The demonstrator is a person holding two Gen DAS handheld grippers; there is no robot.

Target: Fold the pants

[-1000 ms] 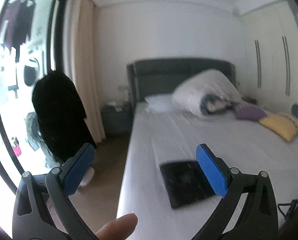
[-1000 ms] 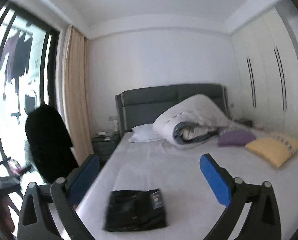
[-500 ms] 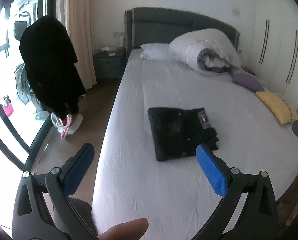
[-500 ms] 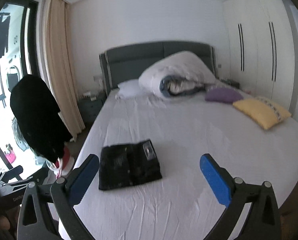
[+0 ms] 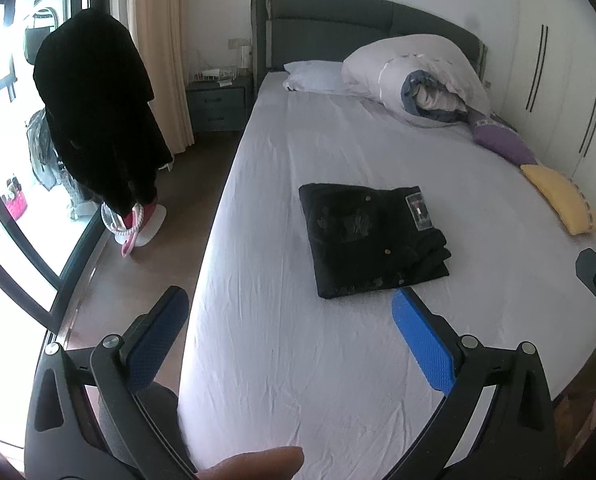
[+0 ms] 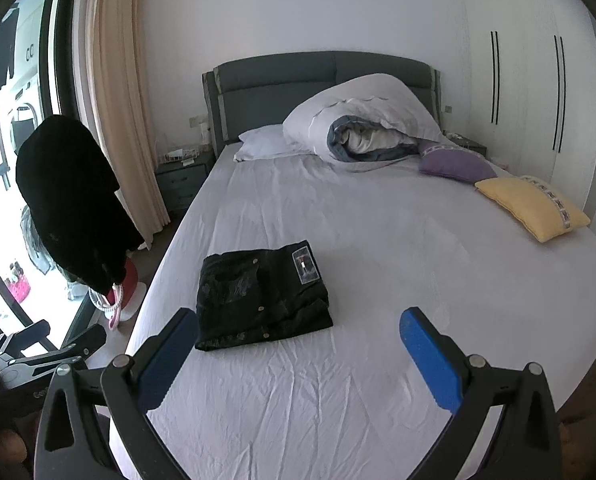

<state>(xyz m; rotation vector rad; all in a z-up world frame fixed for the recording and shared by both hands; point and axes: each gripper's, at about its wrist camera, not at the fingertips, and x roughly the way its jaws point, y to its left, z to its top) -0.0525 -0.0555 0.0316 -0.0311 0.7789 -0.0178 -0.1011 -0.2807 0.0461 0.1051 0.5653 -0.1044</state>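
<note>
You hold your left gripper (image 5: 290,328) and right gripper (image 6: 298,344) above the bed (image 6: 377,240), both with jaws wide apart and holding nothing. The black pants (image 6: 258,300) lie folded on the sheet, near the bed's left edge.

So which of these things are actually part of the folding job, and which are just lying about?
Part of the job:
black pants, folded on the bed
left gripper, open
right gripper, open

Just lying about:
duvet
white pillow
purple cushion
yellow cushion
nightstand
</note>
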